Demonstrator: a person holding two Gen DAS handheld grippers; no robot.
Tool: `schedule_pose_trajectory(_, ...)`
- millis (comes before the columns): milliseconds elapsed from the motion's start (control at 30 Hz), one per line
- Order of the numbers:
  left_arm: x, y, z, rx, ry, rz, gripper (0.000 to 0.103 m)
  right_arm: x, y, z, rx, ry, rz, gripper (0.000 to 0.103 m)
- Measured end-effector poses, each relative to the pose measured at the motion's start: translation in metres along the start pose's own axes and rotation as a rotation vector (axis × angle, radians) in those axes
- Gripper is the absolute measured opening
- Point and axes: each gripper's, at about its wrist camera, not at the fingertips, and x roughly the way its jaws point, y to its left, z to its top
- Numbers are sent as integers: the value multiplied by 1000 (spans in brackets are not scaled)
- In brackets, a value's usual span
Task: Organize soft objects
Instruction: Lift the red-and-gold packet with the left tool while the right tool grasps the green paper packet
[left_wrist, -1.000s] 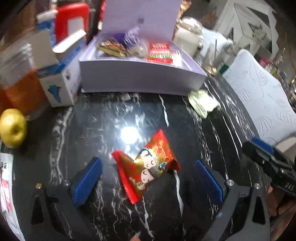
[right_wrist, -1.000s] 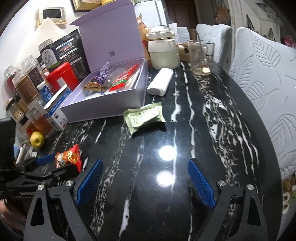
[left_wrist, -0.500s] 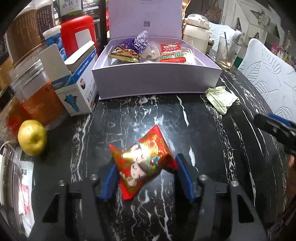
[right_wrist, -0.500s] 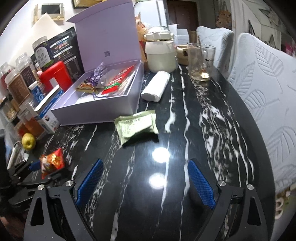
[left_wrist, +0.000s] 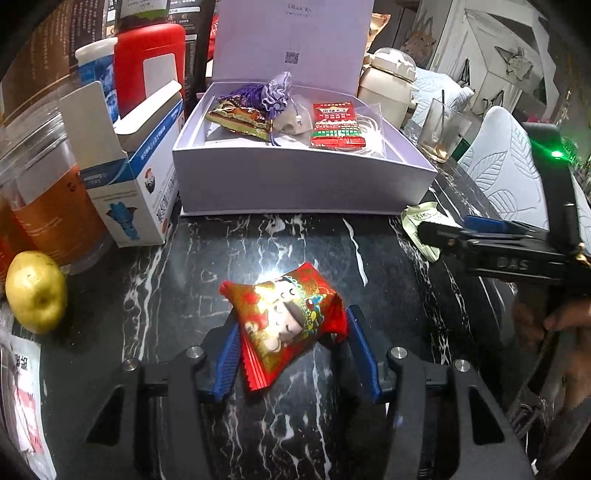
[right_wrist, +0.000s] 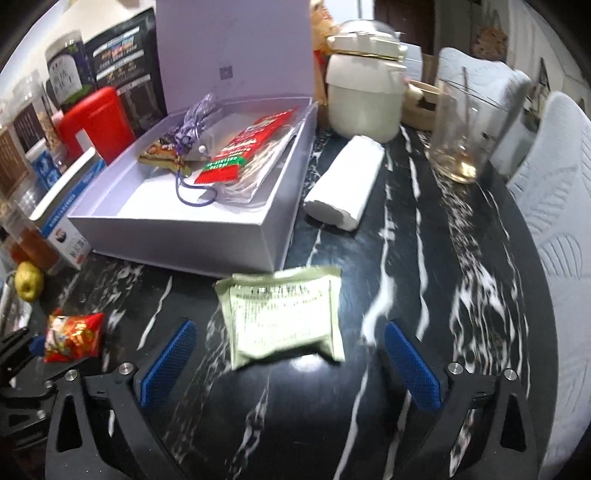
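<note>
Red foil snack packet (left_wrist: 286, 319) printed with a cartoon face, pinched between the blue pads of my left gripper (left_wrist: 291, 345), which just closed on it, in front of the open lavender gift box (left_wrist: 303, 181). My right gripper (right_wrist: 291, 354) has just spread wide, straddling the pale green sachet (right_wrist: 284, 314) flat on the black marble tabletop (right_wrist: 461, 295) before that box, pads clear.

Glossy foil snack packet (left_wrist: 288, 317) on polished black marble table (left_wrist: 258, 243).
</note>
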Motion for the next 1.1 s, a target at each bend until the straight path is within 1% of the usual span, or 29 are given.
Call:
schedule_pose_trajectory(100,2,1,3,-1,-1,-9,53,14,3,6,-26,27,5,103)
schedule_pose_trajectory(200,4,1,4,1,2,-10,53,22,1,8,-22,51,6,103)
schedule_pose_trajectory(300,4,1,5,4,4,-8,53,22,0,6,-21,35,7,103)
schedule_pose_trajectory(333,4,2,5,4,5,-8,53,20,-1,5,-21,26,12,99)
schedule_pose_trajectory(367,4,2,5,4,6,-9,53,18,-1,3,-33,16,1,91)
schedule_pose_trajectory(400,4,2,5,2,6,-8,53,18,-1,2,-49,13,-25,86)
schedule_pose_trajectory(467,4,1,4,9,5,-2,53,15,-3,1,-49,6,-46,67)
schedule_pose_trajectory(533,3,0,3,10,6,-7,53,11,-6,0,-32,-1,-58,54)
schedule_pose_trajectory(600,2,-1,2,7,10,-20,53,9,-6,-3,-29,0,-49,52)
schedule_pose_trajectory(733,-4,-2,-3,12,1,-18,53,1,-4,-11,-17,4,-21,50)
schedule_pose_trajectory(1100,-31,-12,-23,30,-15,-39,53,-37,-1,-59,53,4,0,50)
